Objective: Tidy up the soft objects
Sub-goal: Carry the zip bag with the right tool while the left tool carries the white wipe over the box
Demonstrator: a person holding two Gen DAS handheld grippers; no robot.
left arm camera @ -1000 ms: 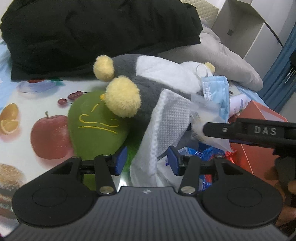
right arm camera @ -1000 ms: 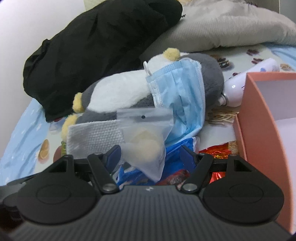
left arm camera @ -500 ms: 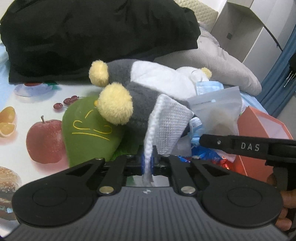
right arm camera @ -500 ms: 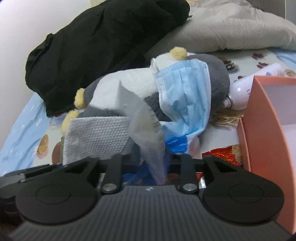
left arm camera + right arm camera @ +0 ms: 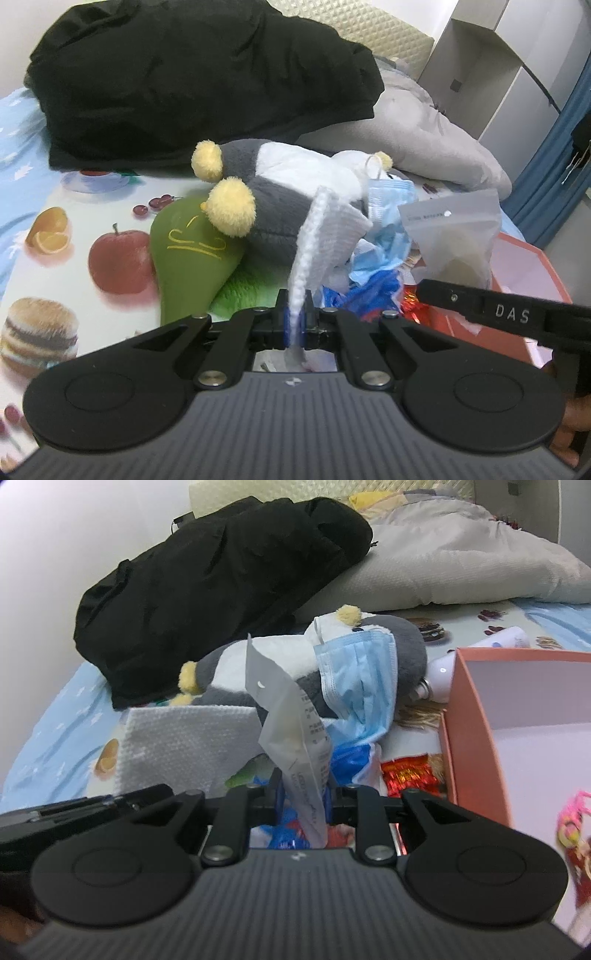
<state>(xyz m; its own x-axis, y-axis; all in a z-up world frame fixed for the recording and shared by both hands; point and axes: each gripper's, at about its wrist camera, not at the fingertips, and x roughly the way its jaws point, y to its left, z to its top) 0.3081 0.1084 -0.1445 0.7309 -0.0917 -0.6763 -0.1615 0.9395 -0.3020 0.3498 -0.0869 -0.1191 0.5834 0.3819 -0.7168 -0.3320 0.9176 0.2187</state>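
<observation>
- White, waffle-textured cloth (image 5: 325, 236) stands up out of the left gripper (image 5: 295, 325); its jaws are closed tight on the cloth's lower edge, with only the fabric between them.
- The right gripper (image 5: 303, 805) has its jaws pressed in on a frosted plastic pouch (image 5: 291, 738), which rises twisted and edge-on above the fingers. From the left wrist view the same pouch (image 5: 458, 236) hangs flat-on, above the right gripper's black arm.
- Both items are lifted off the clutter, in front of the grey and white plush toy (image 5: 280, 206), which lies on the fruit-print sheet (image 5: 74, 229) with a blue face mask (image 5: 362, 672) draped over its head end.
- A green cushion (image 5: 192, 254) lies beside the toy's yellow feet, a black jacket (image 5: 184, 81) behind it.
- The step in hand looks like the carry: two soft pieces picked, not yet put away.
- The likely target is the open pink box (image 5: 480, 738) just right of the pile. The next move calls for swinging each piece over the box wall before opening, one at a time, since the limp cloth may snag the rim.
</observation>
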